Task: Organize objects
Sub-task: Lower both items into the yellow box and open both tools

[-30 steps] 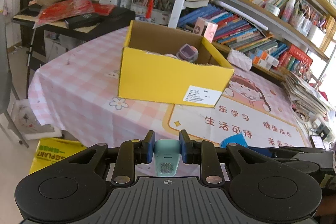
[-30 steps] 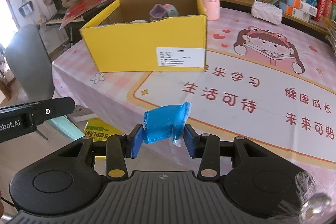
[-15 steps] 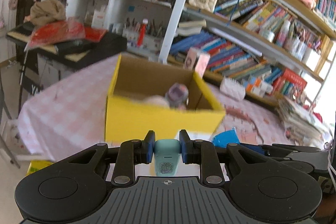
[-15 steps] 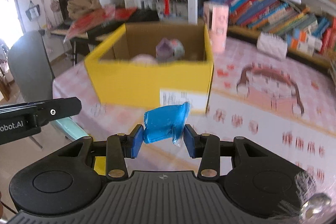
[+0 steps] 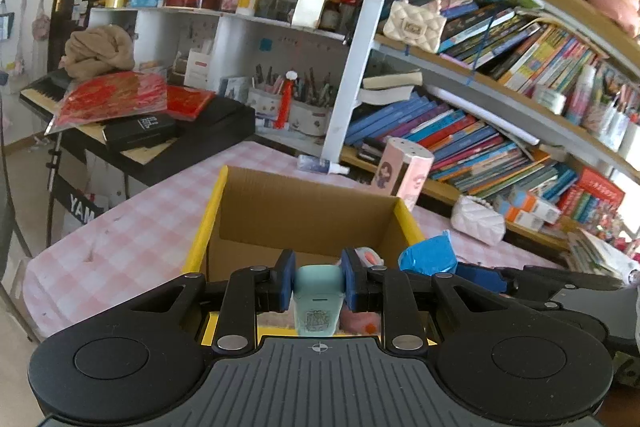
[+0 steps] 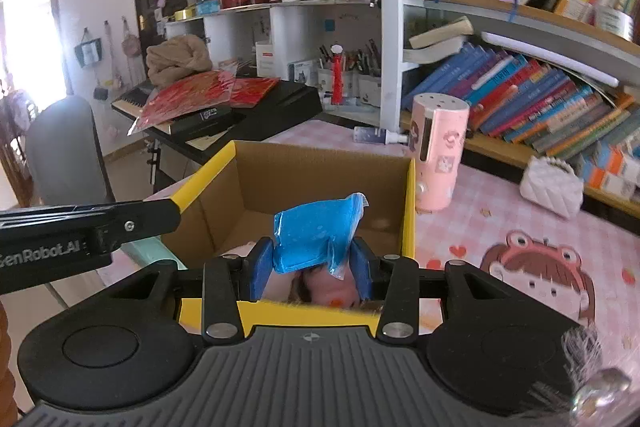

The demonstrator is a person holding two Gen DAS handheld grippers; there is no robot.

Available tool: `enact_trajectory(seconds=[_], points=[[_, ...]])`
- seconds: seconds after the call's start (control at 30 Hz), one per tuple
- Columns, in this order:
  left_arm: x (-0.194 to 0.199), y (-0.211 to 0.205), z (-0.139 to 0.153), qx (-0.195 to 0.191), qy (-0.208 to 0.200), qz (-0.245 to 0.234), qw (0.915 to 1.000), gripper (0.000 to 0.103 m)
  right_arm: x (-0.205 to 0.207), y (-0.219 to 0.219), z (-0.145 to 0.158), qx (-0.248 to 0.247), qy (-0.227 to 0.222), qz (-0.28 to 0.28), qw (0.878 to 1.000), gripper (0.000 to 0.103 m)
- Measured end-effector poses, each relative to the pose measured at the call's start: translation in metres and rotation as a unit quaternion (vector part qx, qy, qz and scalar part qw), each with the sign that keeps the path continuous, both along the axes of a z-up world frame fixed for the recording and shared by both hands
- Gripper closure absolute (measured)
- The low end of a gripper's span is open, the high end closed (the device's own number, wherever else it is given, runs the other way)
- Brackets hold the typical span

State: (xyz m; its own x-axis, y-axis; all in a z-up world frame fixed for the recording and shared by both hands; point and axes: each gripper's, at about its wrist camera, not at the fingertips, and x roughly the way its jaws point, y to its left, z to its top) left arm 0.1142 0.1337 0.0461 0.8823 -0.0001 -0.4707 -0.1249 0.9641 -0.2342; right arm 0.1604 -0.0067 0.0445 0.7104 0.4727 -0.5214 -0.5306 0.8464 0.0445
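Observation:
My left gripper (image 5: 316, 283) is shut on a small pale teal device (image 5: 317, 301) with a printed code on it, held above the near wall of the yellow cardboard box (image 5: 208, 223). My right gripper (image 6: 312, 267) is shut on a crumpled blue packet (image 6: 316, 233), also over the box's (image 6: 409, 211) near edge. The same blue packet (image 5: 428, 255) shows at the right in the left wrist view. A pink item (image 6: 332, 287) lies inside the box, mostly hidden behind the fingers. The left gripper's black arm (image 6: 80, 231) crosses the left side of the right wrist view.
The box stands on a pink checked tablecloth (image 5: 120, 247). A pink cartoon cylinder (image 6: 438, 155) stands just right of the box, with a white quilted pouch (image 6: 552, 187) beyond. Bookshelves (image 5: 480, 131) line the back, and a keyboard with red bags (image 5: 116, 99) sits at left.
Both grippers moved forward and up, from in front of the box to over its near edge; the box's yellow front face has dropped out of sight. Both grips are unchanged.

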Motion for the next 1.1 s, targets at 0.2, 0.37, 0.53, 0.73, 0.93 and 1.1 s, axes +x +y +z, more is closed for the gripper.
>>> enact_trajectory(seconds=[0.2, 0.37, 0.53, 0.73, 0.93, 1.1], points=[[0.026, -0.005, -0.013, 0.018, 0.028, 0.015, 0.9994, 0.080, 0.036, 0.004, -0.014, -0.013, 0.005, 0.016, 1.000, 0.064], [0.042, -0.005, -0.025, 0.026, 0.052, 0.030, 0.9978, 0.080, 0.053, 0.011, -0.030, -0.034, 0.013, 0.042, 0.998, 0.064], [0.054, -0.007, -0.027, 0.038, 0.055, 0.036, 0.9971, 0.080, 0.063, 0.019, -0.041, -0.054, 0.011, 0.069, 0.996, 0.065], [0.068, -0.012, -0.037, 0.048, 0.078, 0.041, 0.9950, 0.080, 0.074, 0.028, -0.048, -0.078, 0.007, 0.095, 0.992, 0.065], [0.075, -0.014, -0.045, 0.046, 0.091, 0.046, 0.9938, 0.079, 0.077, 0.032, -0.053, -0.094, 0.002, 0.119, 0.989, 0.065], [0.075, -0.015, -0.045, 0.046, 0.091, 0.052, 0.9934, 0.070, 0.078, 0.033, -0.053, -0.097, -0.005, 0.129, 0.987, 0.062]])
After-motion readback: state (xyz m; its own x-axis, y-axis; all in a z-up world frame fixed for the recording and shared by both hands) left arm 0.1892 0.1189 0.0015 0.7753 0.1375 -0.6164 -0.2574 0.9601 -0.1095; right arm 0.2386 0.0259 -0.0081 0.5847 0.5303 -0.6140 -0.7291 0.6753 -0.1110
